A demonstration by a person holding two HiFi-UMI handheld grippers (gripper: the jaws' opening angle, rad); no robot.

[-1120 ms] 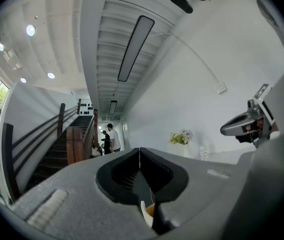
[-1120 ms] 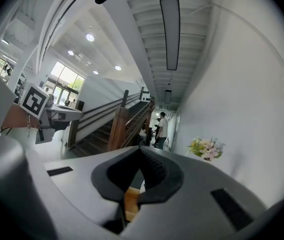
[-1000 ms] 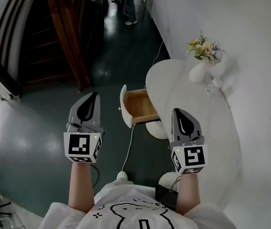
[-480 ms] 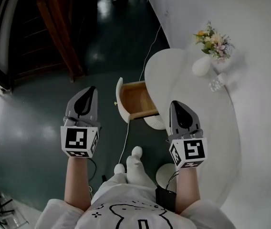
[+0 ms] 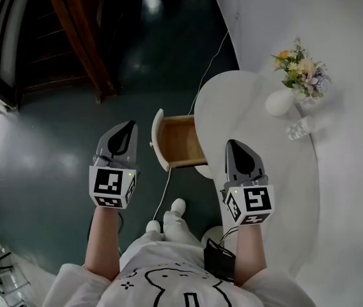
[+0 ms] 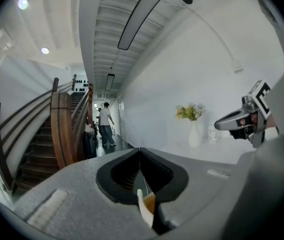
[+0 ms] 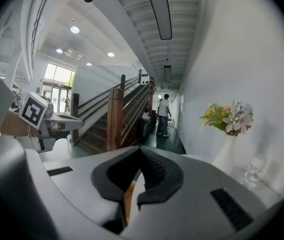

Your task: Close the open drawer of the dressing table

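The dressing table (image 5: 264,165) is white with a rounded top and stands against the right wall. Its wooden drawer (image 5: 183,141) sticks out to the left, its white front (image 5: 160,139) facing the floor side. My left gripper (image 5: 129,126) is shut and empty, held a little left of the drawer front. My right gripper (image 5: 231,144) is also shut and empty, hovering over the table's near edge just right of the drawer. In the left gripper view the drawer front (image 6: 143,211) shows below the shut left gripper (image 6: 140,152). The right gripper (image 7: 141,151) points down the hallway.
A white vase of flowers (image 5: 282,100) and a small glass piece (image 5: 298,130) stand on the table top by the wall. A wooden staircase (image 5: 73,37) rises at the left. A white cable (image 5: 166,184) trails on the dark floor. A person (image 7: 163,115) stands far down the hall.
The person holding the grippers has stepped forward, so both grippers sit nearer the drawer. The left one has moved right toward the drawer front. Both stay shut; the drawer has not moved.
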